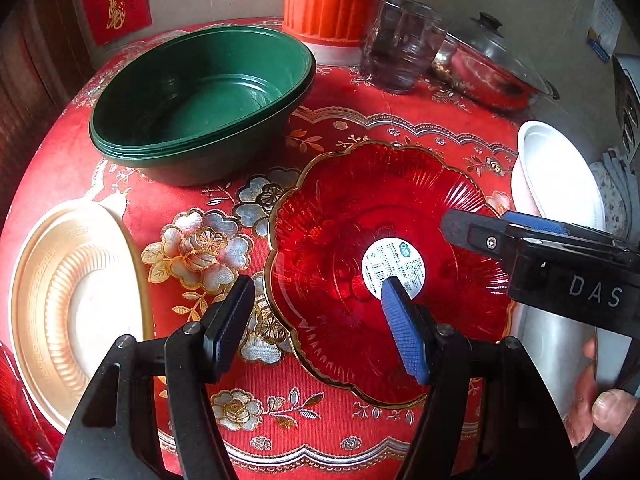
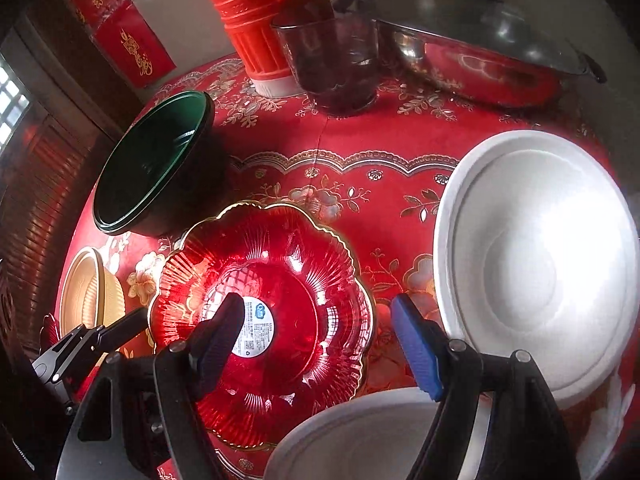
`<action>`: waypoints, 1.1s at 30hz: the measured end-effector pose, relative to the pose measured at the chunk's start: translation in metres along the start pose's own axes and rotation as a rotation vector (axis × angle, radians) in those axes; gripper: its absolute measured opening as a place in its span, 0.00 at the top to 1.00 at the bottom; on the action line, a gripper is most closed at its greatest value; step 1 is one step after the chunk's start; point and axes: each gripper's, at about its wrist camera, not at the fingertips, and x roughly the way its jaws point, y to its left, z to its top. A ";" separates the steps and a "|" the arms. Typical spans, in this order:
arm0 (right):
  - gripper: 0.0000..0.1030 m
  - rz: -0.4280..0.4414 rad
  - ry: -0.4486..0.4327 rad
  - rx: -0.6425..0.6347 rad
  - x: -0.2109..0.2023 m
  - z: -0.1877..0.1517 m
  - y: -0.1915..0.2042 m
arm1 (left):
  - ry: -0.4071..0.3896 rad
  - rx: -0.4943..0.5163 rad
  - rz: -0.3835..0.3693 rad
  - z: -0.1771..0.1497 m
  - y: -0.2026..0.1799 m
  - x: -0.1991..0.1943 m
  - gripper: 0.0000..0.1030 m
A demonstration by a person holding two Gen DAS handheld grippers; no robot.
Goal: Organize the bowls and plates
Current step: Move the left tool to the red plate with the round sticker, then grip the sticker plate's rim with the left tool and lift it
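Round table [image 1: 340, 424] under a red flowered cloth, crowded with stuff. At the back: orange thermos [image 1: 328, 4], lidded steel pot [image 1: 492, 68], glass cup [image 1: 400, 48]. None of that looks like part of the job.

Green bowls [image 1: 200, 96], nested in a stack, back left. White bowl [image 2: 536, 268] on the right, big in the right wrist view, with another white rim [image 2: 360, 432] low in front of it, partly hidden by the gripper. Gold plate [image 1: 76, 300] at the left edge of the table. Red plate [image 1: 384, 272], scalloped with a gold rim and a round sticker [image 1: 394, 266] in the middle, sitting flat on the cloth dead centre, well apart from the gold one and just in front of the green stack.

Left gripper [image 1: 316, 320] hanging over the red plate's left rim, jaws apart, nothing between them. Right gripper [image 2: 320, 332] over the same plate from the other side, jaws also apart and empty, one finger above the sticker, the other out past the right rim. Bit of a hand [image 1: 600, 404] showing at the lower right in the left view.

Looks like the approach stage, probably going for the red plate, nothing gripped yet. Next move likely needs one finger slid under the rim and the other on top, then a pinch. Thin glossy edge lying flat on cloth, so could easily slip or skate away
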 end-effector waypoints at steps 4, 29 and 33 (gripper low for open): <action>0.34 -0.023 0.016 -0.021 0.006 0.000 0.003 | 0.011 -0.003 -0.005 0.004 -0.001 0.004 0.35; 0.75 -0.059 -0.026 -0.010 0.001 -0.012 -0.005 | -0.005 0.015 0.058 0.007 0.007 0.007 0.69; 0.75 -0.072 -0.030 -0.022 -0.002 -0.018 0.002 | -0.040 0.025 0.076 0.003 0.008 -0.004 0.74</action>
